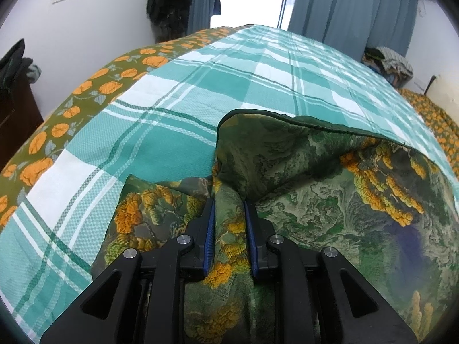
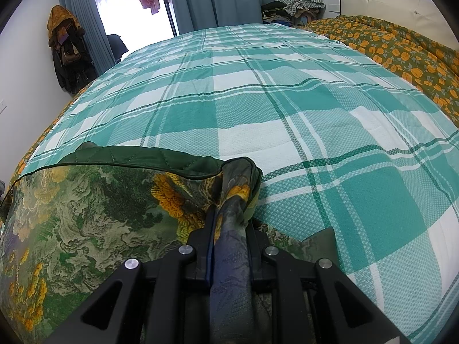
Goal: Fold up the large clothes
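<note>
Left gripper [image 1: 229,203] and right gripper [image 2: 231,215], each clamped narrowly on a bunched corner of the green printed garment [image 1: 330,189], which lies at the near edge of the checked bedspread [image 2: 258,100], its dark-trimmed hem running left to right between them.

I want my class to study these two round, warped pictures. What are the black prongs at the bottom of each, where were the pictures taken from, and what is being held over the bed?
A person holds a two-finger gripper in each hand; a wide-angle camera on each looks along its fingers. One picture comes from the left gripper, the other from the right gripper. A green-and-white checked sheet covers the bed. Both grippers are shut on bunched folds of one green and orange patterned garment, which hangs between them.
</note>
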`<state>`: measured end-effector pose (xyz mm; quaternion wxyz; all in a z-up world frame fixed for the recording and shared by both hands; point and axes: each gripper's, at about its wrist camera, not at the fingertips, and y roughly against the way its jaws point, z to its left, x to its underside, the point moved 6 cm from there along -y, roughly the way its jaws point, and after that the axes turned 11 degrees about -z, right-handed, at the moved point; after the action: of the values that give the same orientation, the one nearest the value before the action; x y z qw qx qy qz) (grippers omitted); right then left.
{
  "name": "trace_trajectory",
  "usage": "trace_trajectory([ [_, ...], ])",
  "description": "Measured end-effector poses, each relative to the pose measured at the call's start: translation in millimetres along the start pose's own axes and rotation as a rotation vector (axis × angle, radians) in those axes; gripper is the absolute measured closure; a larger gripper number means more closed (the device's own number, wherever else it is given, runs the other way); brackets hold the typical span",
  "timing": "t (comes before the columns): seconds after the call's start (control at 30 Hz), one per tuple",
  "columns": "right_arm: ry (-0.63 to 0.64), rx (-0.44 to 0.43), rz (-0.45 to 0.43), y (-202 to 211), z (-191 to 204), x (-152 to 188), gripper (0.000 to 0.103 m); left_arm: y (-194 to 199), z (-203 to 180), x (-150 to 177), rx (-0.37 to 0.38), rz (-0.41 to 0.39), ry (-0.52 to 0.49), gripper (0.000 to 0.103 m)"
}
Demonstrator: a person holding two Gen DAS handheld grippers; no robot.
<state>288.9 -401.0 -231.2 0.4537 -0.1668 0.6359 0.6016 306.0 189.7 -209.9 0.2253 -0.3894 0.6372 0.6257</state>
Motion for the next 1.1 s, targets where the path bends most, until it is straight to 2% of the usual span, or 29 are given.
trace_trajectory([
  [0.23,0.0,0.0,0.0,0.0,-0.6,0.1,0.085,3.3,0.0,-0.3,0.003,-0.013,0.028,0.076],
  [0.33,-0.007,-0.006,-0.002,-0.6,-0.5,-0.5,0.085,8.4,5.1,0.4,0.001,-0.014,0.055,0.067],
  [0.37,-0.009,-0.008,-0.003,0.0,-0.5,-1.1,0.085,12.3,6.5,0.0,-0.002,-0.014,0.071,0.06],
  [0.4,-0.011,-0.009,-0.004,0.5,-0.3,-1.9,0.085,16.7,8.5,-0.1,-0.009,-0.012,0.081,0.046],
  [0.43,-0.013,-0.011,-0.004,1.6,-0.8,-2.9,0.085,22.1,11.0,0.1,-0.024,-0.008,0.089,0.036],
  [0.47,-0.017,-0.014,-0.005,3.0,-1.1,-4.3,0.084,29.9,13.3,0.4,-0.037,-0.005,0.099,0.018],
  [0.5,-0.023,-0.015,-0.006,5.7,-1.4,-6.6,0.084,39.4,14.2,0.5,-0.043,-0.012,0.099,0.009],
  [0.57,-0.03,-0.012,-0.017,15.2,-4.7,-12.0,0.082,60.9,12.5,2.6,-0.049,-0.034,0.065,0.005],
  [0.6,-0.033,-0.011,-0.031,23.0,-5.6,-17.2,0.075,71.5,10.6,4.6,-0.051,-0.04,0.037,0.004],
  [0.63,-0.04,-0.012,-0.041,29.0,-7.6,-21.2,0.061,79.1,9.9,6.4,-0.051,-0.043,0.019,0.004],
  [0.7,-0.071,-0.026,-0.076,45.2,-13.9,-31.9,0.045,98.3,6.7,9.1,-0.037,-0.051,-0.01,0.004],
  [0.83,-0.075,0.017,-0.193,90.6,-26.5,-62.5,0.045,128.1,-9.7,-2.7,0.004,-0.075,-0.022,0.004],
  [0.9,-0.051,0.006,-0.247,115.4,-24.6,-76.0,0.045,138.1,-28.9,-15.0,0.045,-0.092,-0.049,0.004],
  [0.97,-0.018,-0.071,-0.284,143.1,-10.6,-84.3,0.045,145.8,-52.2,-23.4,0.088,-0.104,-0.088,0.002],
  [1.0,-0.005,-0.117,-0.283,150.9,-1.2,-84.0,0.044,147.7,-75.3,-29.5,0.135,-0.111,-0.122,0.002],
  [1.1,0.038,-0.294,-0.204,157.9,34.5,-64.6,0.042,142.4,-125.4,-32.0,0.231,-0.096,-0.2,0.001],
])
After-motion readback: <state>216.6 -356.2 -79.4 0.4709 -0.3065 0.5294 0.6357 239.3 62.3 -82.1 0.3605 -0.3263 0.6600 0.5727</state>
